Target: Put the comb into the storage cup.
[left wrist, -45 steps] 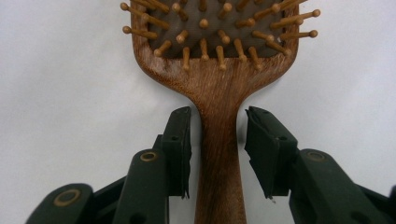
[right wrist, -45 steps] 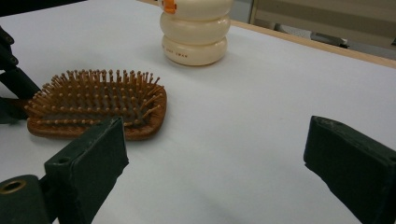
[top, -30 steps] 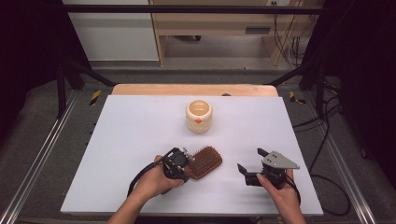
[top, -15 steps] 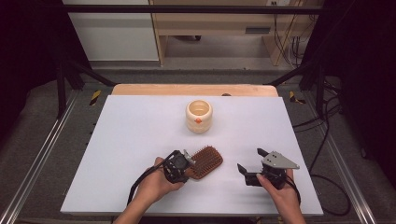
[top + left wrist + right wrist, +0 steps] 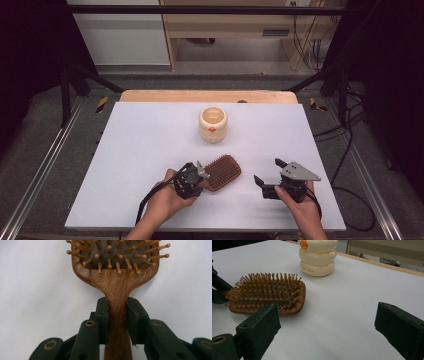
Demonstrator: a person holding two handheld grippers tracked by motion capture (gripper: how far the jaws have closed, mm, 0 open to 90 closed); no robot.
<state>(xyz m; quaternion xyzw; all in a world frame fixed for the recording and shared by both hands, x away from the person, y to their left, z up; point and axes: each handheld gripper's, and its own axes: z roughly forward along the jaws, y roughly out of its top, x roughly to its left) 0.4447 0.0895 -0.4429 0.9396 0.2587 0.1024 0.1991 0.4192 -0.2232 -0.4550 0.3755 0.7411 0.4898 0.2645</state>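
Since a second ago, my left tongs [image 5: 199, 176] have been closing on the handle of the hairbrush [image 5: 222, 171] and now sit clamped on it; the brush and the cream pot [image 5: 213, 124] lie where they did, and my right hand has held its place.

From the high view, the hairbrush lies at lower centre of the white bench [image 5: 150, 150], bristles up, its long axis running from lower left to upper right, head pointing away from my left hand [image 5: 165, 197]. The right tongs [image 5: 265, 175] hover at lower right, jaws apart with nothing between them, a clear gap off the brush head. The left hand is plainly the nearer one. The pot stands well apart, toward the upper centre.

In the left gripper view, both pads [image 5: 103, 315] press the wooden neck, the hairbrush [image 5: 117, 277] head running straight up the frame.

In the right gripper view, the brush [image 5: 267, 293] lies at left, the pot [image 5: 318, 258] at top centre, my jaws wide apart.

Around the bench are dark frame rails, grey floor and wooden furniture behind.
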